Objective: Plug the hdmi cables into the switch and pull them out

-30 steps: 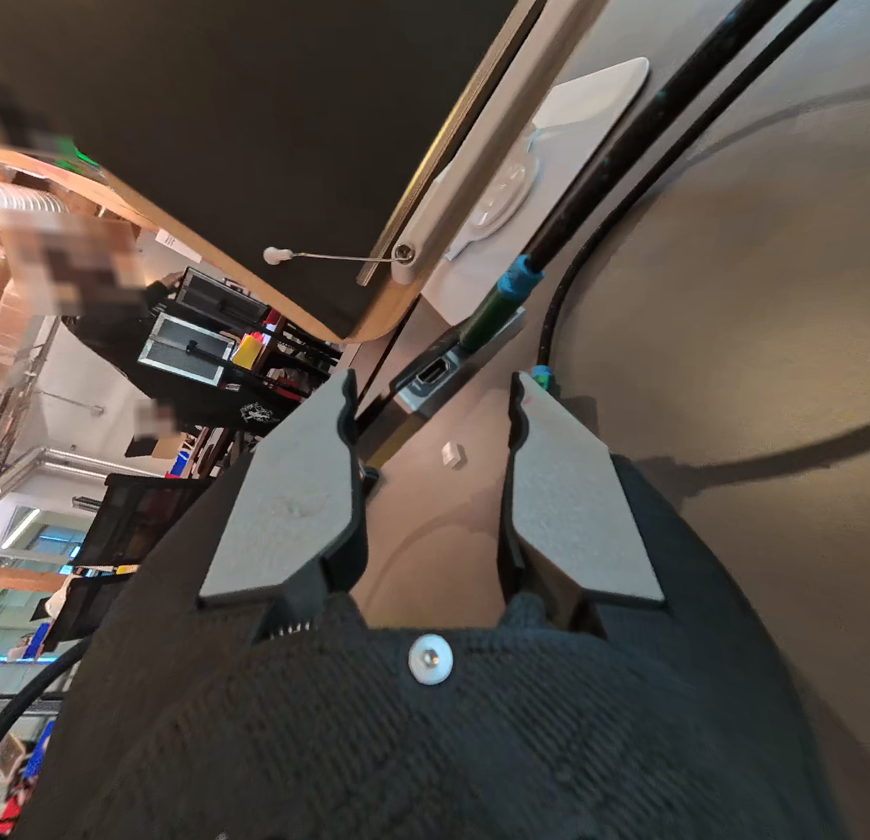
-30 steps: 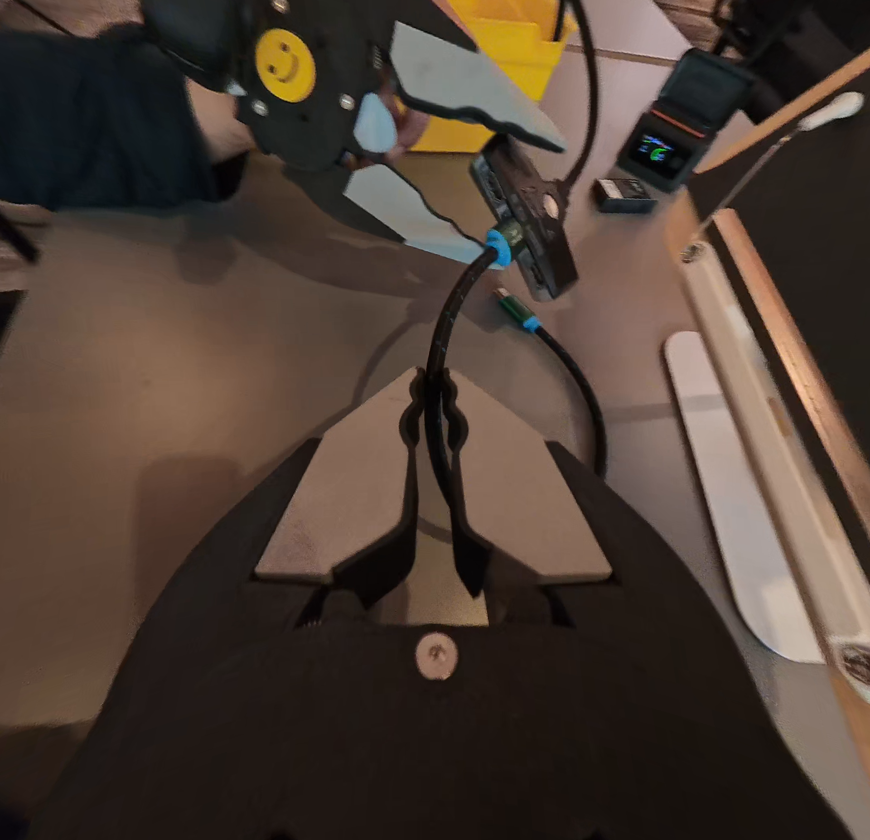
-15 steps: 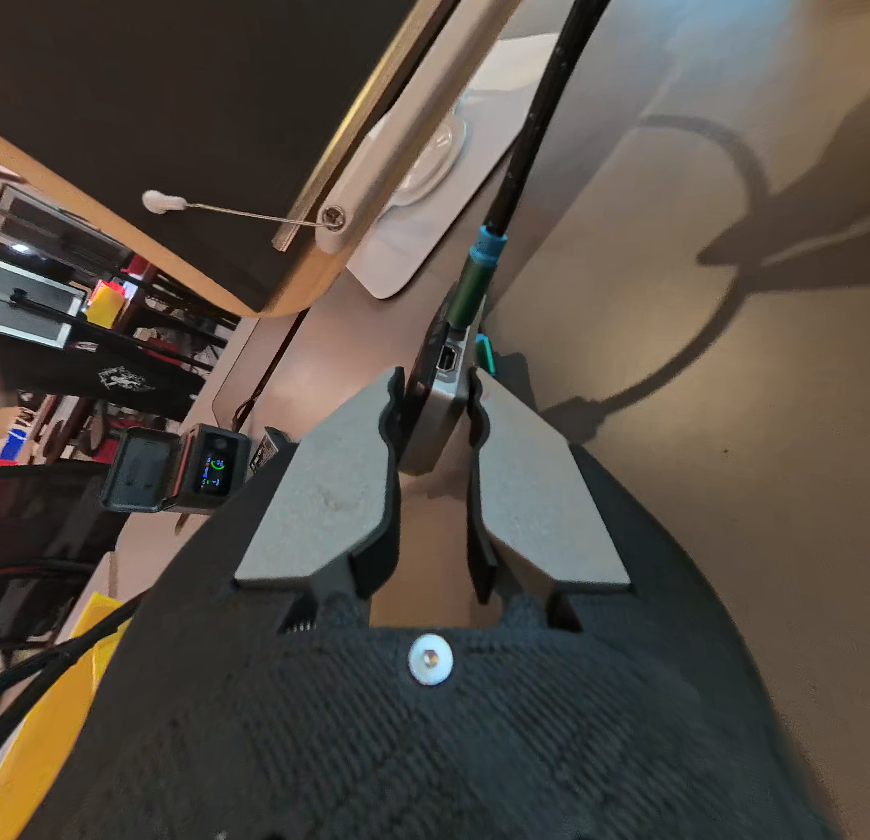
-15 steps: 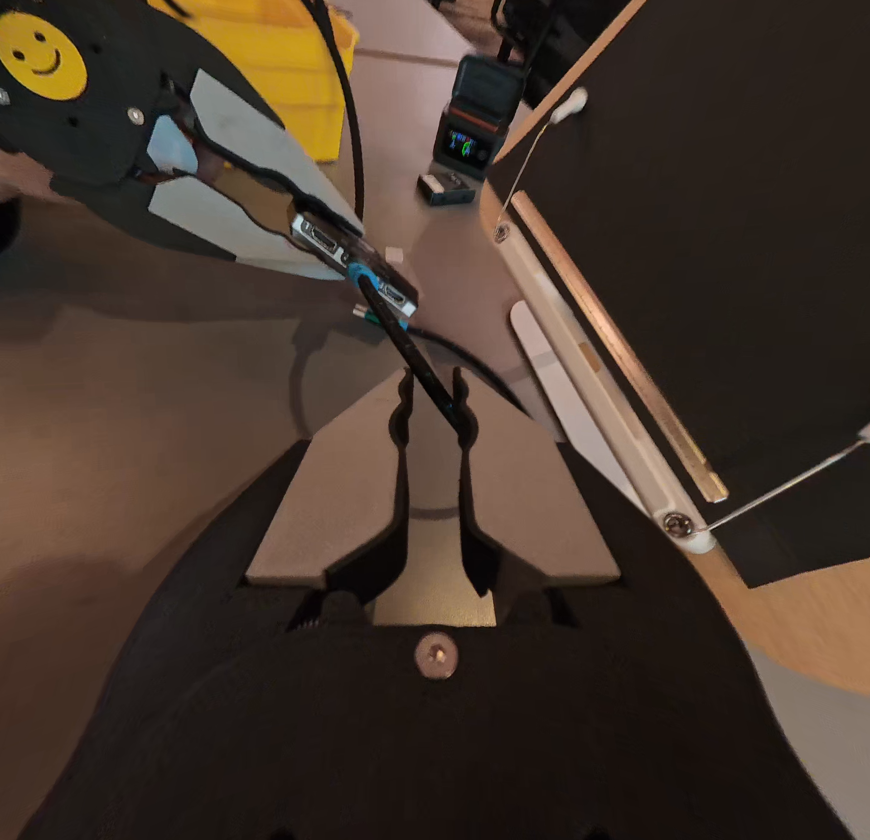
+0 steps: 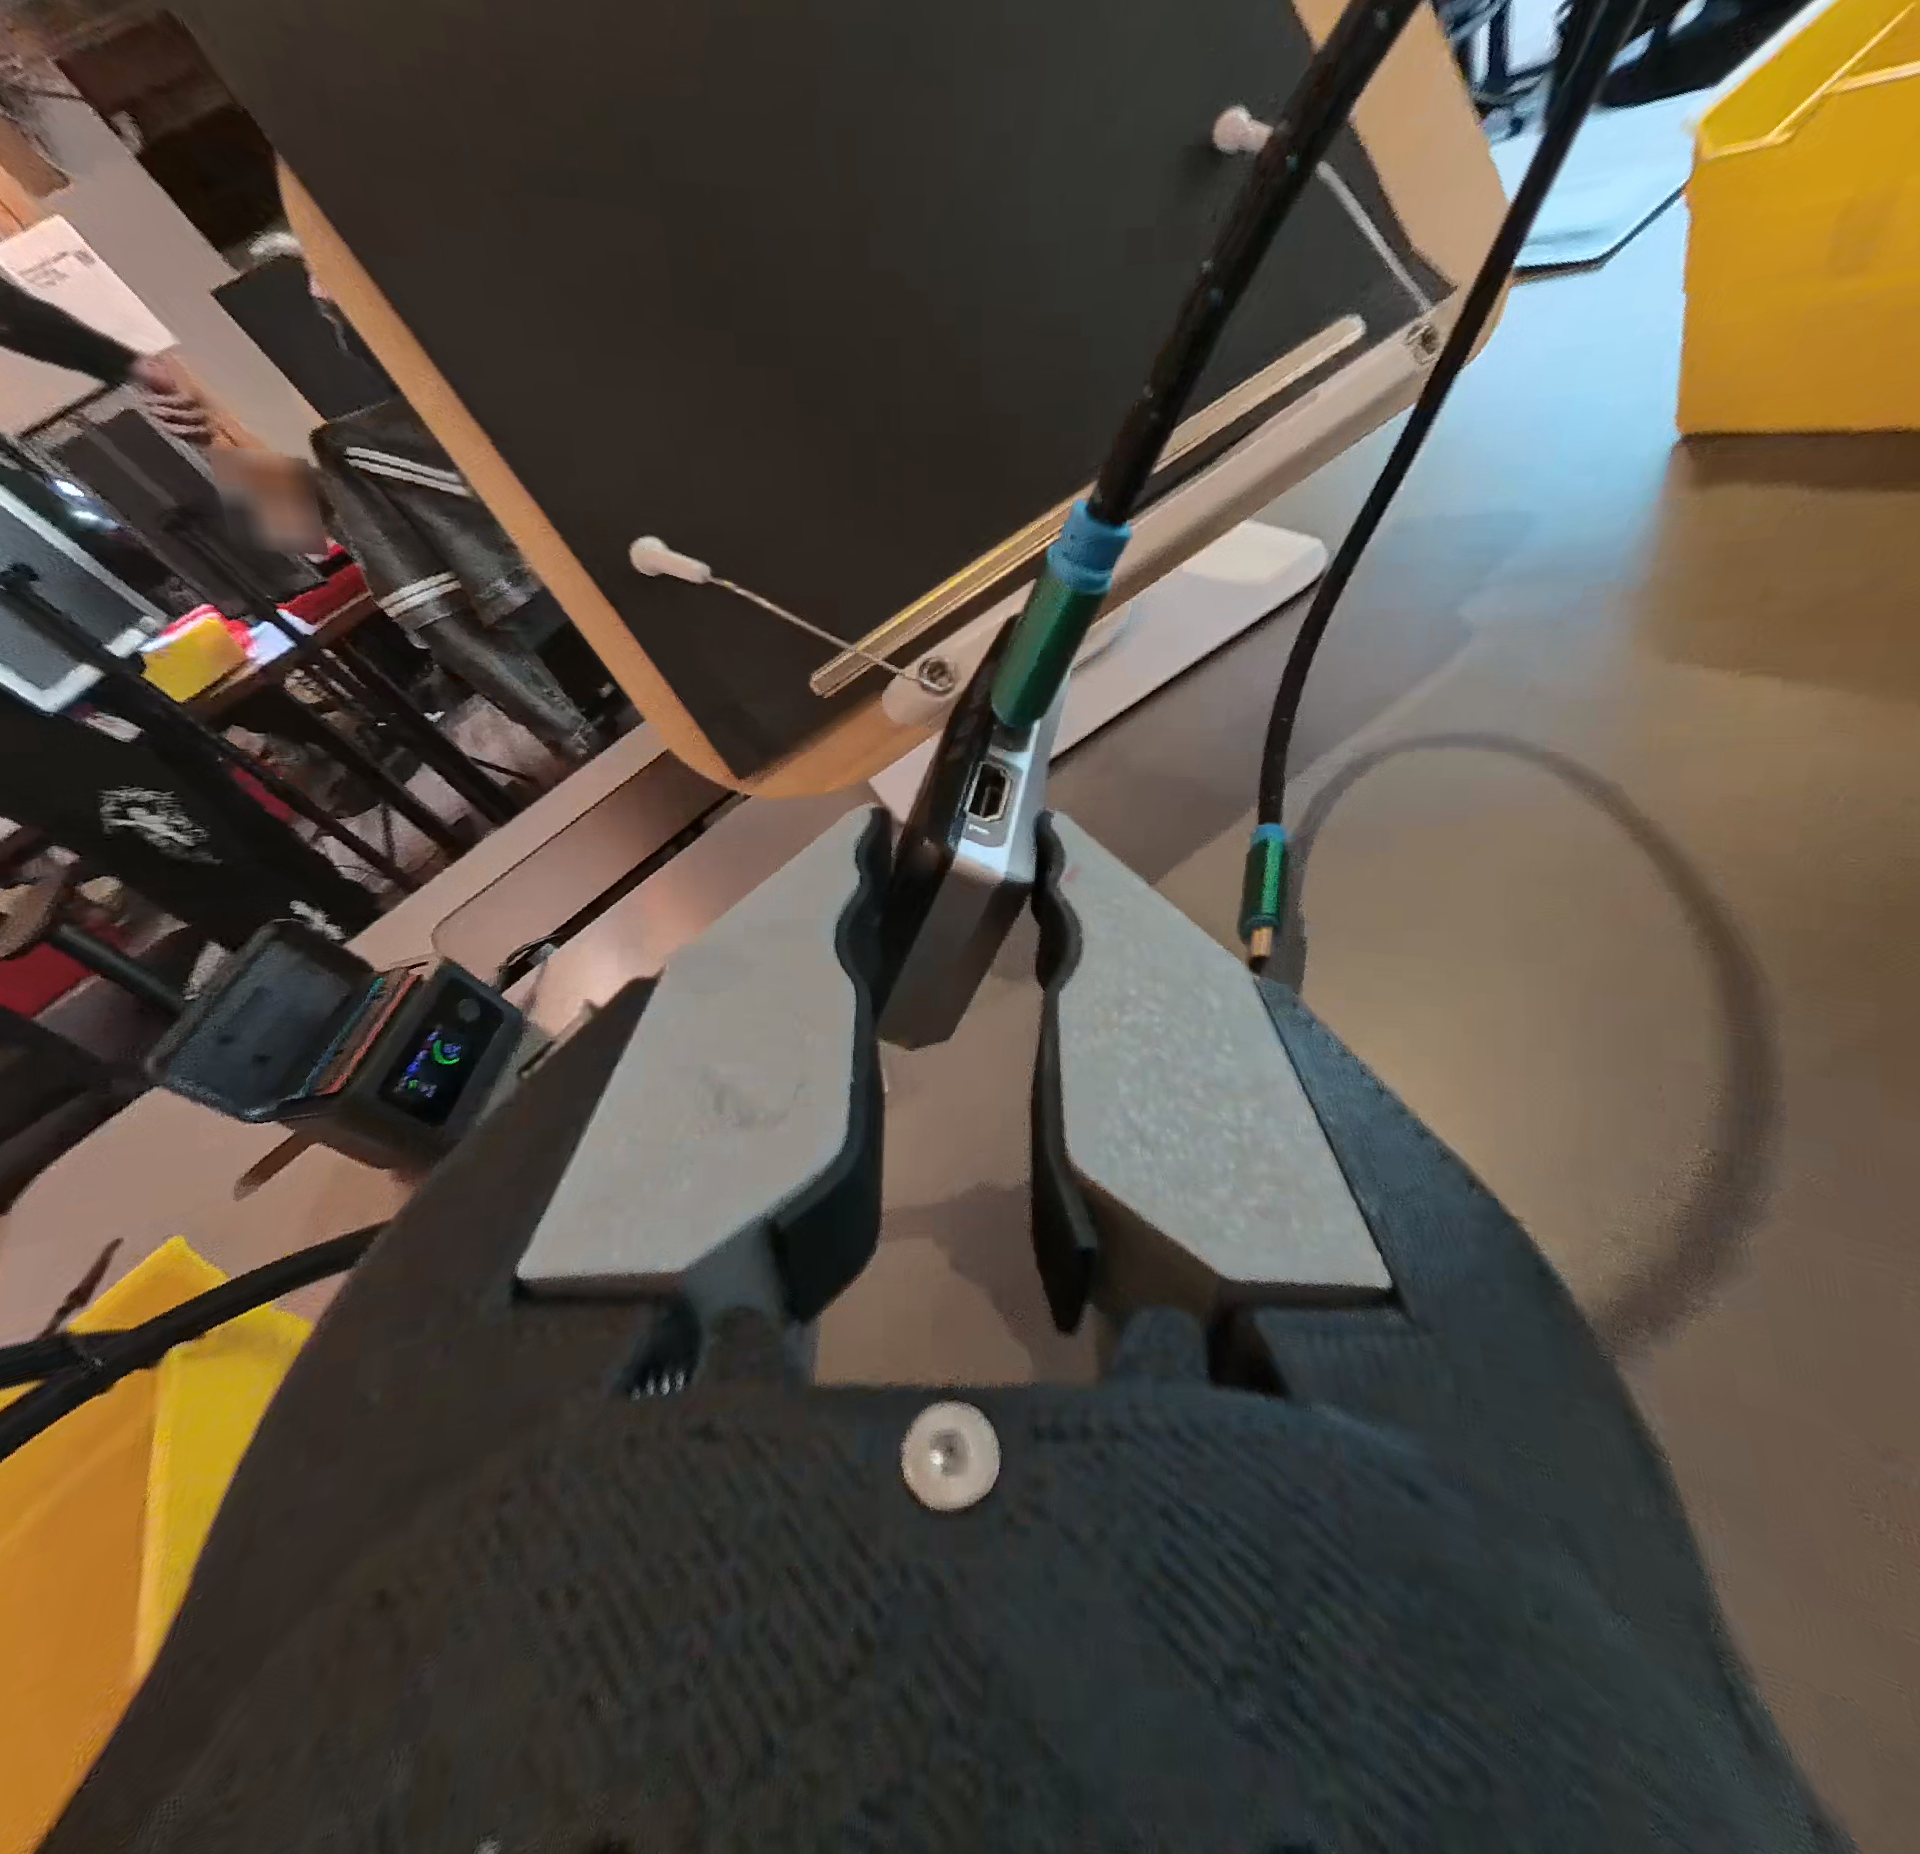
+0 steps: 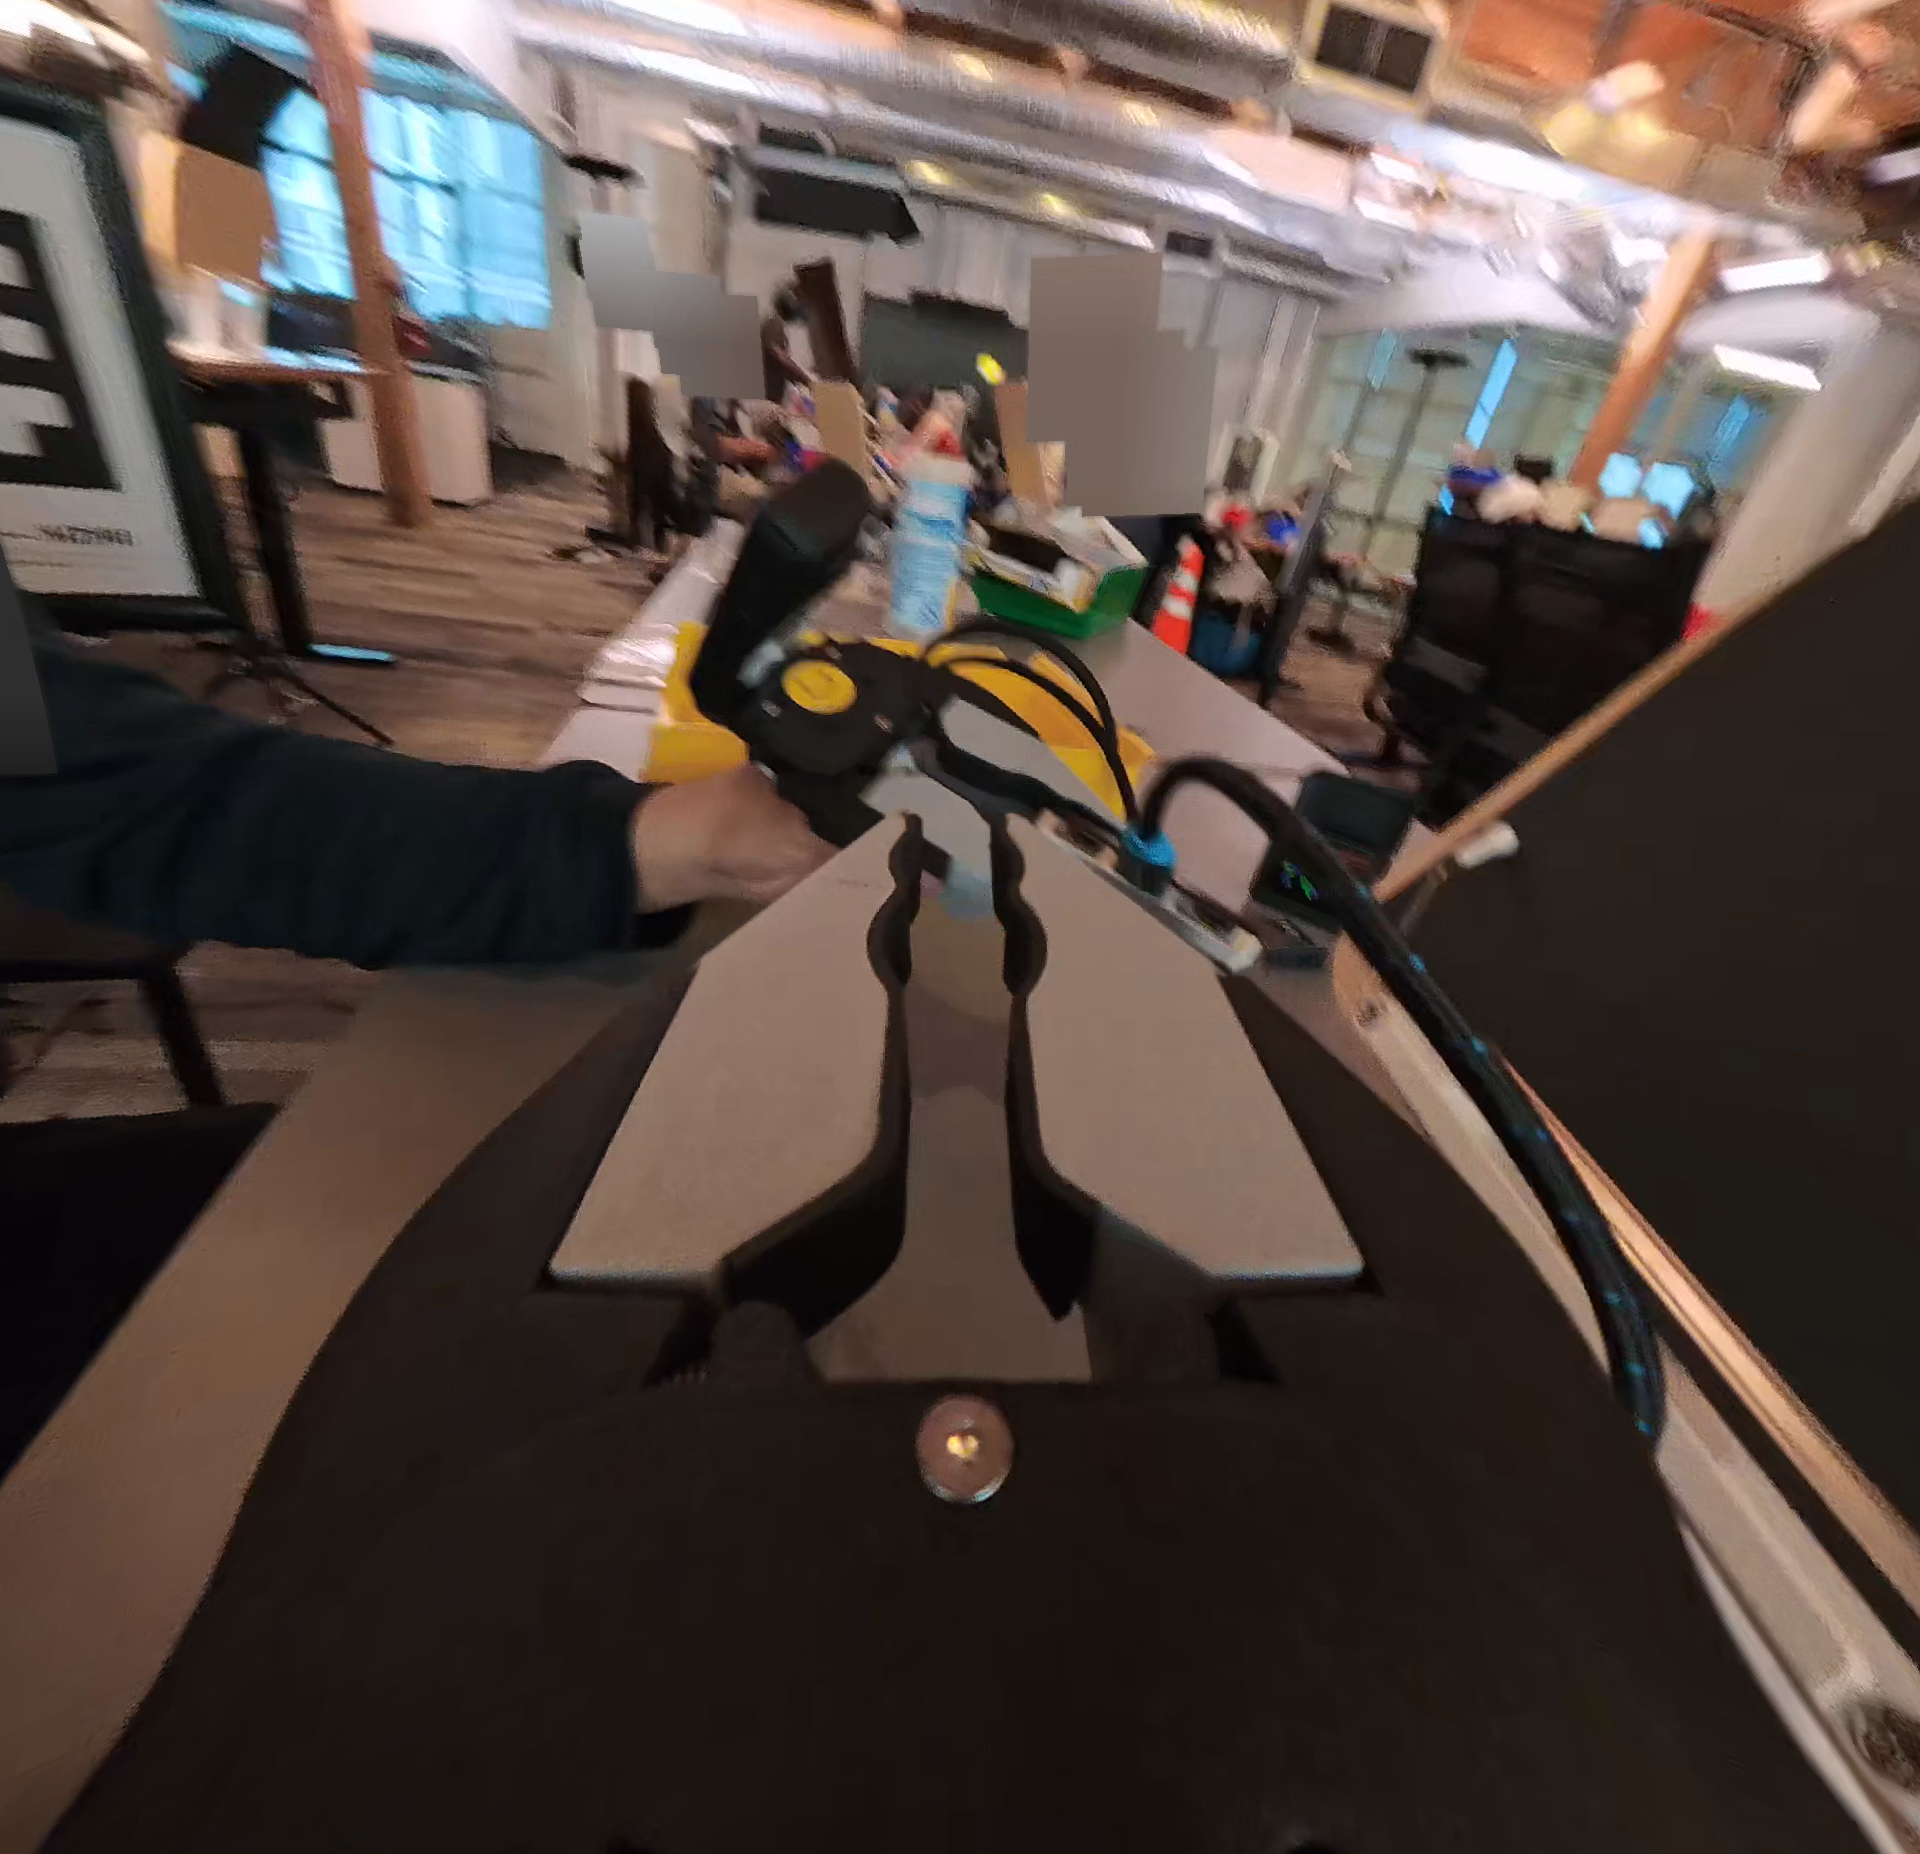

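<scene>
My left gripper (image 5: 956,854) is shut on the grey HDMI switch (image 5: 971,900) and holds it on edge above the table. One black cable's green plug with a blue collar (image 5: 1044,641) sits in the switch's top port; the port below it (image 5: 987,796) is empty. A second cable's green plug (image 5: 1262,879) hangs free to the right. In the right wrist view my right gripper (image 6: 953,843) is slightly open and empty. The plugged cable (image 6: 1455,1056) runs past its right side. The left gripper (image 6: 831,713) and switch (image 6: 1174,895) show beyond it.
A black board with a wooden edge (image 5: 727,298) leans just behind the switch. A small device with a lit screen (image 5: 436,1061) sits at the left. Yellow bins stand at the far right (image 5: 1808,246) and lower left (image 5: 94,1492). A person's sleeved arm (image 6: 312,848) holds the left gripper. My hands' fingertips stand some 15 cm from each other.
My left gripper closed on the switch and lifted it. My right gripper let go of the plugged cable, opened a little and tilted up away from the table.
</scene>
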The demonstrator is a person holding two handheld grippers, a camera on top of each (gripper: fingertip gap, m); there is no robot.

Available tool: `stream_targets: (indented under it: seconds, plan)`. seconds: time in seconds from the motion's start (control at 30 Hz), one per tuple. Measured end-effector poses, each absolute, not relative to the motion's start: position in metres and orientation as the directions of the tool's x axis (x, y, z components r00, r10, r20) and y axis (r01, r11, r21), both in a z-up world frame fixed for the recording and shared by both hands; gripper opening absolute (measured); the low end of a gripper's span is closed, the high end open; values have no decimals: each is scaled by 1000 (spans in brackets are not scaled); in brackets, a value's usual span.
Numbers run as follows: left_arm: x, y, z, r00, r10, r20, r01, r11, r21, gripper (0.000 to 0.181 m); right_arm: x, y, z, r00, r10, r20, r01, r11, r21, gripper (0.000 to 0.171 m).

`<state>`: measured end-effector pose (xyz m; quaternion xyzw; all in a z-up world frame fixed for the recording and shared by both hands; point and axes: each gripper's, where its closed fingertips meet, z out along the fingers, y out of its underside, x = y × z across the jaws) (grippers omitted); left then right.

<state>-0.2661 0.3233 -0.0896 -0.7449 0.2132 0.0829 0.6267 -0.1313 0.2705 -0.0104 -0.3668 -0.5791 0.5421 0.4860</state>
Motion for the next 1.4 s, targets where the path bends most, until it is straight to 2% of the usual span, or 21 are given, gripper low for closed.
stream_targets:
  seconds: [0.1,0.17,0.33,0.53,0.7,0.77,0.93,1.1,1.2,1.3,1.4]
  plan:
    - [-259,320,-85,900,-260,-350,-386,-103,-917,25,-154,293,-39,-132,982,138,68,148,-987,38]
    - [-253,316,-81,898,-303,-318,-360,-92,-929,25,-166,298,-55,-94,984,152,143,165,-976,51]
    - [-235,304,-77,857,-440,-267,-332,-76,-940,24,-181,295,-58,-40,964,263,121,266,-956,44]
    - [-216,295,-80,775,-514,-367,-436,-16,-900,23,-191,281,-56,-57,947,316,92,320,-943,32]
    - [-205,290,-89,727,-582,-364,-460,-20,-888,22,-191,277,-59,-78,940,333,94,339,-936,23]
    - [-202,288,-89,720,-598,-352,-448,-13,-894,22,-189,281,-59,-62,938,340,102,345,-933,12]
    - [-200,286,-87,714,-614,-337,-435,-11,-900,21,-192,282,-70,-77,934,348,152,356,-922,17]
    - [-199,286,-88,709,-611,-354,-443,5,-896,21,-193,283,-71,-71,938,338,144,345,-927,13]
    - [-195,288,-93,700,-614,-365,-461,1,-887,21,-198,281,-76,-89,944,317,152,327,-933,23]
    - [-203,298,-91,730,-509,-456,-524,13,-852,21,-198,289,-84,-53,936,348,208,352,-913,41]
    - [-211,304,-88,644,-351,-679,-704,73,-706,21,-197,303,-84,13,948,319,226,308,-924,49]
